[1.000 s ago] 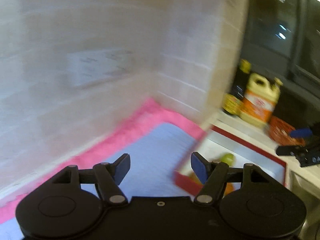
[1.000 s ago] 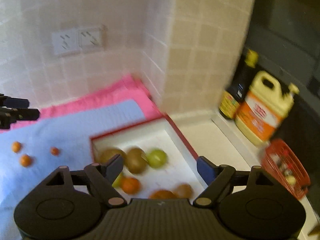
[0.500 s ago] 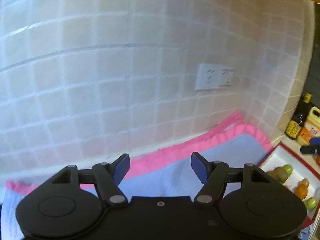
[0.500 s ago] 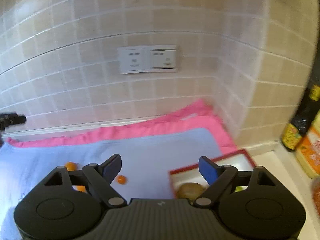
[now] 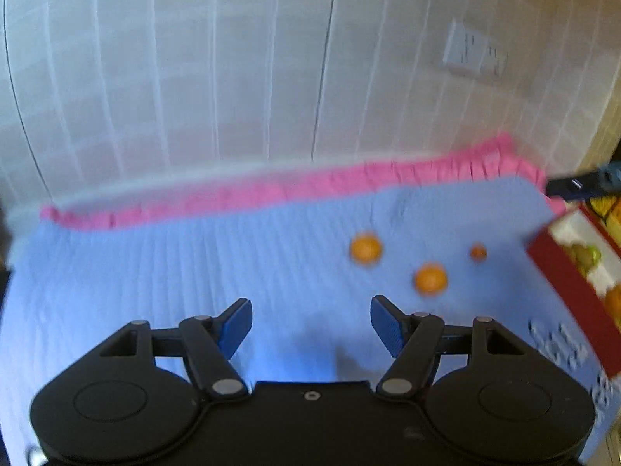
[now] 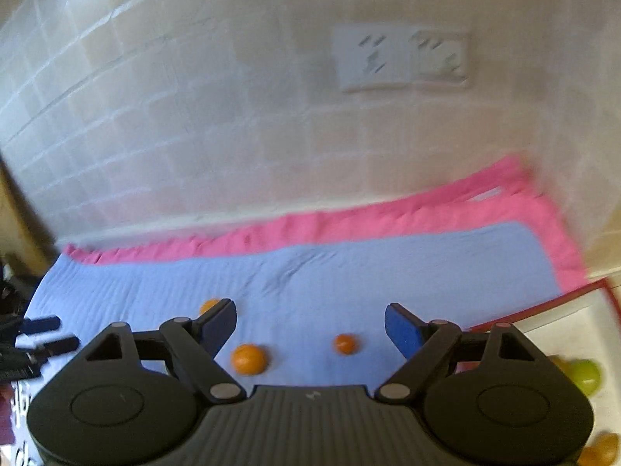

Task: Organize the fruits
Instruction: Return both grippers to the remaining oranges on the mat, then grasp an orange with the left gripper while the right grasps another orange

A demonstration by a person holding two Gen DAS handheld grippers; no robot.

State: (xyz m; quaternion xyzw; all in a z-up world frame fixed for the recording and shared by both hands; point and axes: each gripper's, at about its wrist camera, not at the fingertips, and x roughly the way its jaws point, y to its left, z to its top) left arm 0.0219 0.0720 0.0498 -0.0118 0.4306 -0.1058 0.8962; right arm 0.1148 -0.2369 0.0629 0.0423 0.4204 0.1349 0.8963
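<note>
Three small round orange fruits lie loose on the light blue quilted cloth (image 5: 194, 272) in front of you: the largest orange fruit (image 6: 248, 359) sits nearest, a second orange fruit (image 5: 365, 247) lies farther back to its left, and the smallest orange fruit (image 6: 345, 343) rests to the right, each apart from the others. Your left tool (image 5: 310, 324) hovers over the cloth with its blue pads spread wide and nothing between them; the fruits lie ahead and to its right. Your right tool (image 6: 310, 328) is likewise spread wide and empty, with the largest and smallest fruits showing between its pads. A pink cloth (image 6: 349, 225) edges out from under the blue one along the far side, against the pale tiled wall (image 6: 194, 116), which carries a white double socket plate (image 6: 401, 58). At the right stands a red-rimmed white box (image 5: 562, 283) holding a green round fruit (image 6: 586, 376) and some orange pieces, blurred.
</note>
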